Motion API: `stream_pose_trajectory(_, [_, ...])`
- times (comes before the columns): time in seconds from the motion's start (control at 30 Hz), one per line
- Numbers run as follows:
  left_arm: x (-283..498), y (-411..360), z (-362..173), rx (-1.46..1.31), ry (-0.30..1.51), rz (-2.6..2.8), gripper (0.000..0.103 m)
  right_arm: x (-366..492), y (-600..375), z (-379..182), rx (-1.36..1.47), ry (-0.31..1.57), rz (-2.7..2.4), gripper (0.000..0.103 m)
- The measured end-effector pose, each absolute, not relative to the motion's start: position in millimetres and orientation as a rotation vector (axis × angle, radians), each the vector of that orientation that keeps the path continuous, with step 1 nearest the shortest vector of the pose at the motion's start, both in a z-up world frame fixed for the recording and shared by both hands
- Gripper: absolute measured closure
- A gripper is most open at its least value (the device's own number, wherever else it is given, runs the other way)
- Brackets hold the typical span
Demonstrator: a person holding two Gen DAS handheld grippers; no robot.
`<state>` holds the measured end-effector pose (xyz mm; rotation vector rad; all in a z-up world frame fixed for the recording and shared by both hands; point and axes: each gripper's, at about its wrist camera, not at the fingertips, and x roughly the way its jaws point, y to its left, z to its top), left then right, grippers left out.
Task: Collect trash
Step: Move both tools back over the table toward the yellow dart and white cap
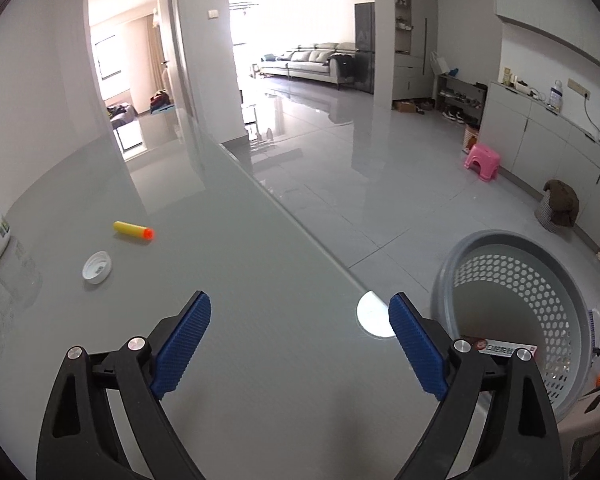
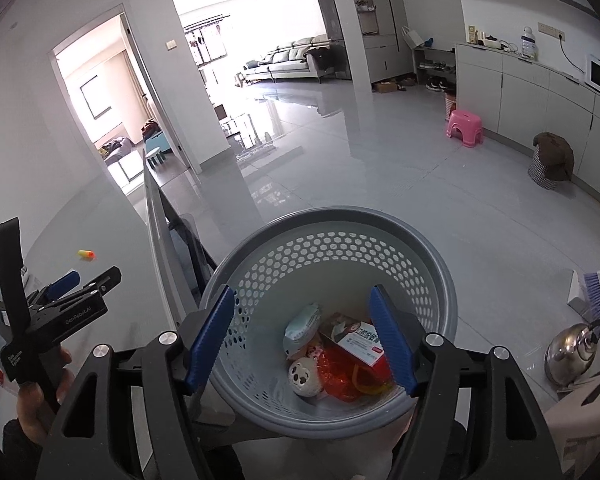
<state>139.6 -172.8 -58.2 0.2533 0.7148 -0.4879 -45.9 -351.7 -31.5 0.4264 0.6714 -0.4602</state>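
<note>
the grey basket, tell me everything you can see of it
The grey basket is round, looks like plastic, with a solid smooth rim and walls pierced by hexagonal holes. It stands upright on the floor beside the table edge, tapering downward. Inside lie a red-and-white box, a pale wrapped packet, a white ball with dark spots and red wrappers. The right gripper, open, hovers above it.

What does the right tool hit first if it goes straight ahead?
Likely the trash in the basket: the open right tool points into it, toward the red wrapper and box. Depth unclear.
</note>
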Motion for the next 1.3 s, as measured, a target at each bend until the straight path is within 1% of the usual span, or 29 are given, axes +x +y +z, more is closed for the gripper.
stream_pose_trajectory(0.3, [172.2, -96.8, -54.4, 0.220, 0.697, -0.317, 0.014, 6.4, -315.2, -31.2, 0.375, 0.696, -0.332, 0.036])
stream_pose_trajectory(0.77, [219.5, 2.0, -54.5, 0.077, 0.739, -0.088, 0.014, 123.6, -249.3, -41.1, 0.278, 0.764, -0.102, 0.036])
stream_pose_trajectory(1.03, [238.9, 33.0, -63.3, 0.016, 0.765, -0.003, 0.014, 193.4, -210.3, -42.6, 0.178, 0.787, 0.003, 0.036])
stream_pose_trajectory(1.3, [255.0, 32.1, -63.9, 0.018, 0.757, 0.010, 0.014, 264.4, -173.6, -58.3, 0.117, 0.847, 0.098, 0.036])
